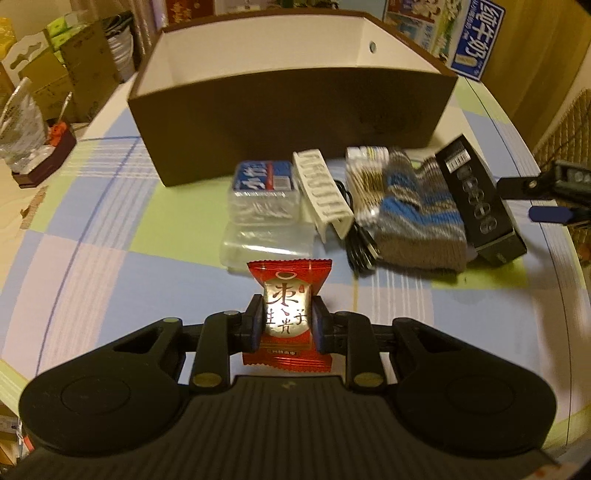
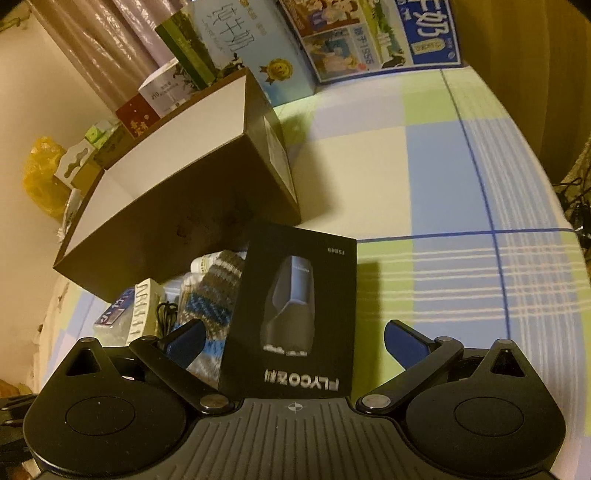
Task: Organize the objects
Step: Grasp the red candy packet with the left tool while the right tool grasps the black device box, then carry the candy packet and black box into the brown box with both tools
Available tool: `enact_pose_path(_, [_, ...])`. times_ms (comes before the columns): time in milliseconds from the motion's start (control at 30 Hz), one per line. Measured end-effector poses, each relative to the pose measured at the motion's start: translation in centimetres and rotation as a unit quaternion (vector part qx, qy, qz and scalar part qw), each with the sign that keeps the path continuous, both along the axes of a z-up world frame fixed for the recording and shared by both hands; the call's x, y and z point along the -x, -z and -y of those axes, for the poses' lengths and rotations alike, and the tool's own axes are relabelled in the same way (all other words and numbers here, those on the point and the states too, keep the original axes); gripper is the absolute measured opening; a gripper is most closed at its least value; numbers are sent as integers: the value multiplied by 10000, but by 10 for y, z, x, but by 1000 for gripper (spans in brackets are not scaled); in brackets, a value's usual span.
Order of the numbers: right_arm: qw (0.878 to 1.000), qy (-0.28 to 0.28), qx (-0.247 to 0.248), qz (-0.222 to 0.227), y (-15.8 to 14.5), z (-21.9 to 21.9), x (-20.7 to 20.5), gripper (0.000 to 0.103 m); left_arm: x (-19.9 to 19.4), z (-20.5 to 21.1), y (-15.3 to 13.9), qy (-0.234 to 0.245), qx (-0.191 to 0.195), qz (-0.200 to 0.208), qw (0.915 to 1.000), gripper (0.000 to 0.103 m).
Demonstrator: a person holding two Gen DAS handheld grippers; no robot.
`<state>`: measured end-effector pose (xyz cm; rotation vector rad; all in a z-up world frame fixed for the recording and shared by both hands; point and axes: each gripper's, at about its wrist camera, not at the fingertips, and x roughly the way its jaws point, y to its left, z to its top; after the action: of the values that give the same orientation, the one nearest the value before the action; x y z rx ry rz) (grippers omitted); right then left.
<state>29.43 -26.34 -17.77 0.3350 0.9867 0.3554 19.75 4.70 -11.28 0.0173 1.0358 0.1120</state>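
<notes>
left gripper: clamped, holding | right gripper: spread wide

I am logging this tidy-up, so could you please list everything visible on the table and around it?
Storage box: one, brown outside, white inside, open, back of the table.
Candy packet: one, red, clamped in the left gripper.
Clear plastic cases: two, one with a blue label, before the box.
White comb-like piece: one, beside the cases.
Black cable: one, coiled.
Knitted item: one, blue-grey striped.
Black shaver box: one, between the right gripper's fingers.
Tablecloth: one, pastel checked.
Cartons: several, behind.
Left gripper: shut.
Right gripper: open.
</notes>
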Motion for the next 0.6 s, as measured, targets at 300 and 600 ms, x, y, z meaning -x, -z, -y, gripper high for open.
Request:
enact_pose_path(300, [9996, -114, -16, -254, 24, -10, -27, 80, 2, -3, -12, -177, -95, 125, 9997, 22])
enact_pose_path(600, [9976, -208, 659, 106, -3, -29, -16, 77, 6, -12, -27, -281, -118, 251, 9992, 22])
